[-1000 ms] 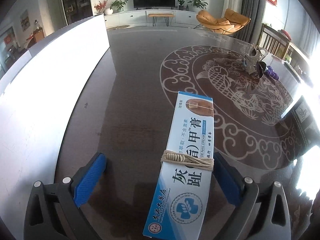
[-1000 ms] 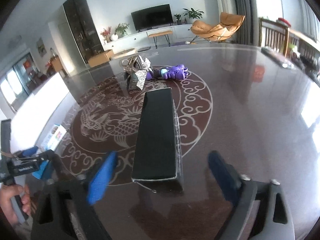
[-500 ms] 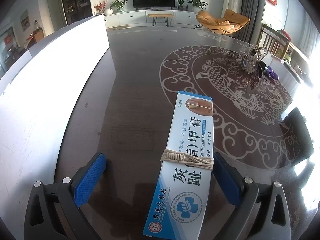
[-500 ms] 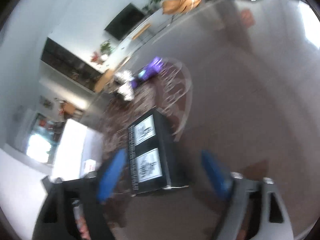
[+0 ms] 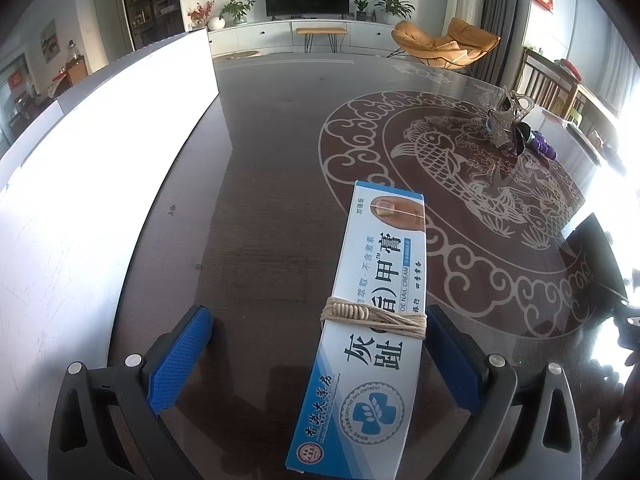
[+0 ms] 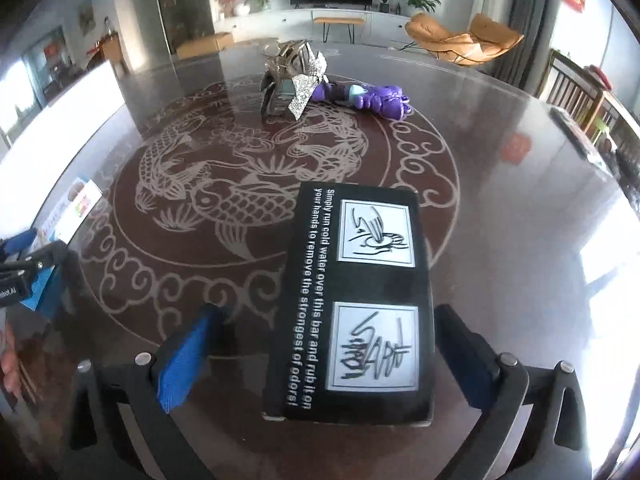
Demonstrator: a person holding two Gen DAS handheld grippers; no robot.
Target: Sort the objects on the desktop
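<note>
Dark glass tabletop (image 6: 520, 216) with a pale fish medallion carries four things by my count: one blue-and-white ointment box (image 5: 372, 320) bound with a loop of twine (image 5: 376, 315), one black box (image 6: 356, 304) printed with two pictures, one silvery crumpled piece (image 6: 294, 78) and one purple toy (image 6: 374, 96) touching it, far side. Left gripper (image 5: 316, 360) stands wide, the ointment box between its blue pads, right pad close beside it, possibly touching, hard to call. Right gripper (image 6: 320, 360) is opening, jaws wide, the black box lying flat between them, no pad pressing it.
</note>
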